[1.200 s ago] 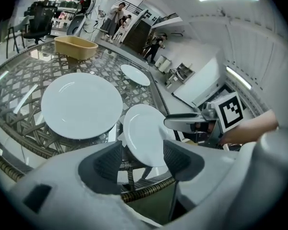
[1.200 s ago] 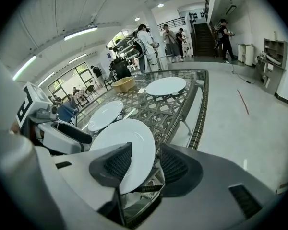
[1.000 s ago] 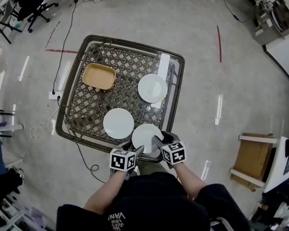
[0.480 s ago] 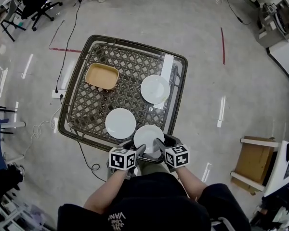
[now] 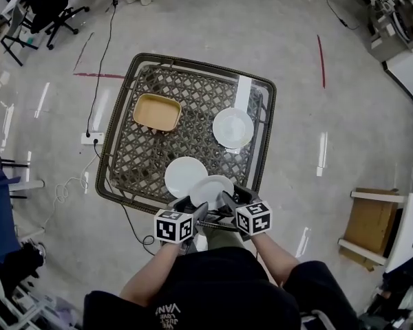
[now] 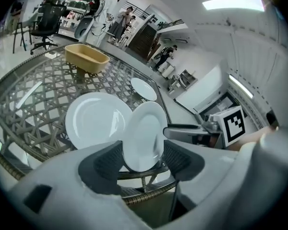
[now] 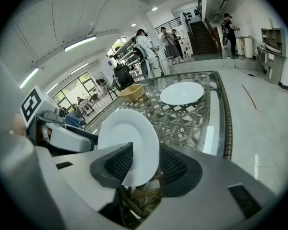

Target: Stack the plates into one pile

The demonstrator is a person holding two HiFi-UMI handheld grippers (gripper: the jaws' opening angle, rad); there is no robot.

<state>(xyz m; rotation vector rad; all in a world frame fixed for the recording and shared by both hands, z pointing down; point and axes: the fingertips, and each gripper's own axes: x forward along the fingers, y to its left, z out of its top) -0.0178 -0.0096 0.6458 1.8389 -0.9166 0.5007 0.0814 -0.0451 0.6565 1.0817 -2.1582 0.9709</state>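
— Checked the left tongs (image 6: 141, 161)?
— Found them clamped on the near rim of the lifted plate (image 6: 145, 134), a pad against each face. Saw the right tongs (image 7: 140, 166) closed on that same white plate, on the near rim too, just beside the left pair.
— Caught how it sat?
— Hung tilted, clear of the glass at the near side, its far part overlapping the second plate (image 5: 184, 176) in the head view. Could not tell whether touching it or just above.
— Placed that second one?
— Lay flat on the glass-topped wicker bench (image 5: 134, 158), near the front edge.
— Noticed anything further back?
— Spotted a third plate (image 5: 233, 128) lying flat toward the far right of the bench, well apart from the other two. Marked a tan rectangular dish (image 5: 157, 112) at the far left.
— Looked beyond the bench?
— Made out a grey floor, a black office chair (image 5: 49, 4) at the far left and a white power strip (image 5: 91, 138) just beside the bench's left side.
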